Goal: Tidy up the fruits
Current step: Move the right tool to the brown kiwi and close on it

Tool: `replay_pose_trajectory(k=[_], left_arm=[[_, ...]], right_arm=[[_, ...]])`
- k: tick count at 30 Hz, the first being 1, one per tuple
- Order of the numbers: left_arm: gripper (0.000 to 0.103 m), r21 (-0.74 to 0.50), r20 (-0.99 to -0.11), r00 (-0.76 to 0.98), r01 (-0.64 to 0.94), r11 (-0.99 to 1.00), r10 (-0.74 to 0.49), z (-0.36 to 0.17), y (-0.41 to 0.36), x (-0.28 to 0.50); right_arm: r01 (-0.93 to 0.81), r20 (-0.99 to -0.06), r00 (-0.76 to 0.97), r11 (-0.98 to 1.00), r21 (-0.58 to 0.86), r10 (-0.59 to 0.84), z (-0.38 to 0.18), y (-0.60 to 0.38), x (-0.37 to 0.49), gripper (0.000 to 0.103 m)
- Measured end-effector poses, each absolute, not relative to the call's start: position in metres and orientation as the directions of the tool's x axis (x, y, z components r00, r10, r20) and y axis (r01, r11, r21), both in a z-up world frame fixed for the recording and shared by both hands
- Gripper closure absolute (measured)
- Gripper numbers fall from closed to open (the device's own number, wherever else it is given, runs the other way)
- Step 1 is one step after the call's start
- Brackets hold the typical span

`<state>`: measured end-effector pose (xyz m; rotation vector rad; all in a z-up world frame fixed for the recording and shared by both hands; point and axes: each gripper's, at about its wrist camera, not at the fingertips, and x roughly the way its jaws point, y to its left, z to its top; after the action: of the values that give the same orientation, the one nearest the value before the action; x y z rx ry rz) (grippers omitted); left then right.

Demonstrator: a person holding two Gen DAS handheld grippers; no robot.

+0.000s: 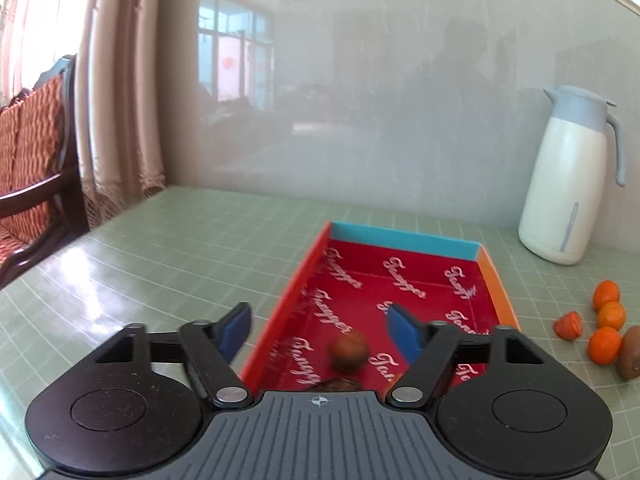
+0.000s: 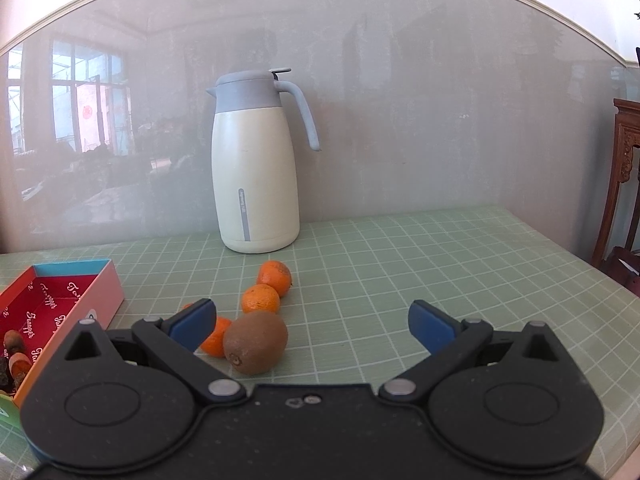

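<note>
A shallow red box [image 1: 400, 276] lies on the green checked table, also at the left of the right wrist view [image 2: 52, 304]. My left gripper [image 1: 320, 330] is open over its near end. A small brown fruit [image 1: 348, 350] lies blurred in the box between the fingers, and another dark fruit [image 1: 336, 385] shows at the gripper's body. My right gripper [image 2: 312, 326] is open and empty. A brown kiwi [image 2: 256, 342] lies just inside its left finger [image 2: 192, 324]. Three tangerines [image 2: 260, 298] lie behind it, and an orange piece [image 1: 568, 325] lies beside them.
A white thermos jug [image 2: 256, 172] with a grey lid stands at the back against the glossy wall. A wooden chair [image 1: 32, 168] and curtain stand left of the table. Dark carved furniture [image 2: 624, 184] stands past the table's right edge.
</note>
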<state>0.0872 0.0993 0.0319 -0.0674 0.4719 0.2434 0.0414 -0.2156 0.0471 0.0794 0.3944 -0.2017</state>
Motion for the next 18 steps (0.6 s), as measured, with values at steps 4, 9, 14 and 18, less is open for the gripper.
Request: replay_pose_trajectory(k=[4,9,14,18], left_arm=[[0.025,-0.027,-0.450,0.865,-0.260,0.965,0.220,0.039,0.109,0.075],[0.025,-0.035,-0.441,0.865,-0.281,0.959,0.238,0.044,0.124,0.057],[0.023,-0.029,-0.437,0.859,-0.311,0.950,0.267,0.044,0.135,0.044],[0.022,-0.038,-0.430,0.856,-0.334,0.942,0.286,0.044,0.142,0.036]], right_arm=[[0.208,-0.392,0.903,0.977,0.039,-0.176,0.047,-0.215,0.042,0.000],[0.195,-0.400,0.901,0.980,0.030,-0.167,0.045,-0.209,0.045,0.000],[0.182,-0.411,0.898,0.983,0.018,-0.159,0.041,-0.203,0.050,0.000],[0.173,-0.420,0.895,0.985,0.012,-0.152,0.039,-0.198,0.055,0.000]])
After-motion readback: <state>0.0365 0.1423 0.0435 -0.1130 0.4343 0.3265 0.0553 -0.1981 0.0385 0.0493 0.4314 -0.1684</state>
